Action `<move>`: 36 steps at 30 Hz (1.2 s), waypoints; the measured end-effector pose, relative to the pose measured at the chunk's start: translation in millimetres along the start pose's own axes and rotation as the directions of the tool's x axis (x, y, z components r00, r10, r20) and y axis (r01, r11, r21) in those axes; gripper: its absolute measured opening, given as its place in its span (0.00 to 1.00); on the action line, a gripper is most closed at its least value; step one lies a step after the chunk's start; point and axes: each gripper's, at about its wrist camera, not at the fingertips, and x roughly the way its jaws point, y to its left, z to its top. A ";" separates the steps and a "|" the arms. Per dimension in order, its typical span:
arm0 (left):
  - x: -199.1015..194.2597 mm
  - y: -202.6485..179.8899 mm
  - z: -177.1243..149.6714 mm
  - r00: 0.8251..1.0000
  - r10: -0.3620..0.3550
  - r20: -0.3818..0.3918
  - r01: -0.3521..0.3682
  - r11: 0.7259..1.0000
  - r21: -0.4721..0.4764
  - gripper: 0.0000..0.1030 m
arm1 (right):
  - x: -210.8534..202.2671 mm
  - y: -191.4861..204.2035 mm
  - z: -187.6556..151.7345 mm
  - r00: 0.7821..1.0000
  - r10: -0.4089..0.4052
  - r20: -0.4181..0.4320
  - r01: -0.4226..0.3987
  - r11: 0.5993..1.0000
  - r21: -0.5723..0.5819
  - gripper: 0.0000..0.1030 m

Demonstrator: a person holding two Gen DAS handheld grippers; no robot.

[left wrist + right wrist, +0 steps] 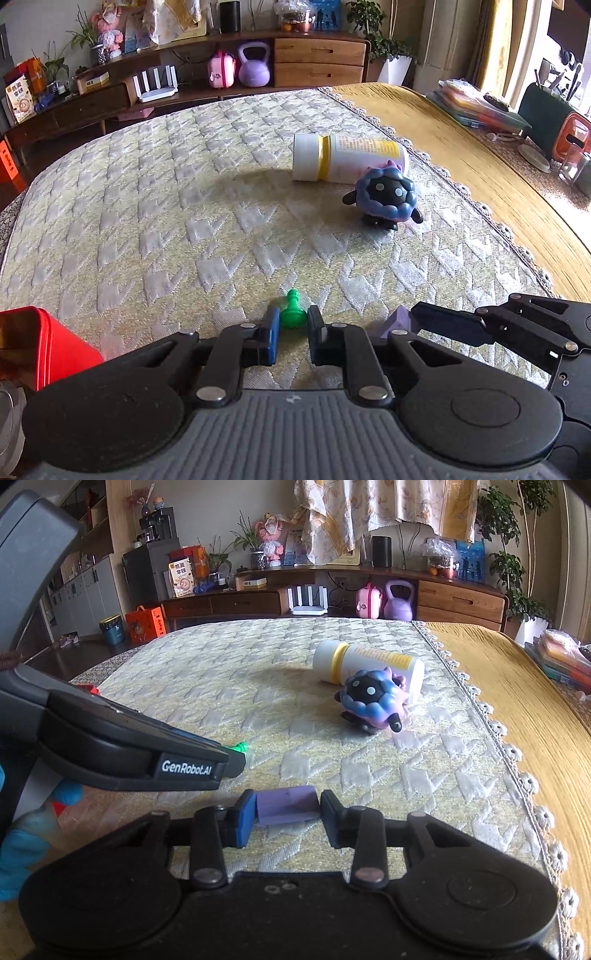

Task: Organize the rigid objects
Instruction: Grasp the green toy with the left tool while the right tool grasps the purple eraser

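A small green chess pawn (293, 314) stands on the pale quilted mat (166, 221). My left gripper (293, 325) is shut on its base, a blue pad on either side. Just to the right, my right gripper (287, 810) is shut on a purple block (286, 805) that rests on the mat; its pads touch both ends. The right wrist view shows one left finger (207, 764) with the pawn's green tip (242, 746) beyond it. Further back lie a white bottle with a yellow band (347, 158) on its side and a round blue-purple toy figure (386, 201) against it.
A red box (48, 343) sits at the left near edge, beside my left gripper. The mat's lace edge (461, 192) runs along the right, with a yellow tablecloth (461, 140) beyond it carrying stacked folders (476, 107). A wooden sideboard (317, 59) stands behind the table.
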 end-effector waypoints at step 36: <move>-130.1 24.3 -32.5 0.999 -0.006 0.032 0.008 0.997 -0.078 0.15 | -115.0 49.5 13.8 0.997 0.037 0.066 -0.041 0.998 0.051 0.35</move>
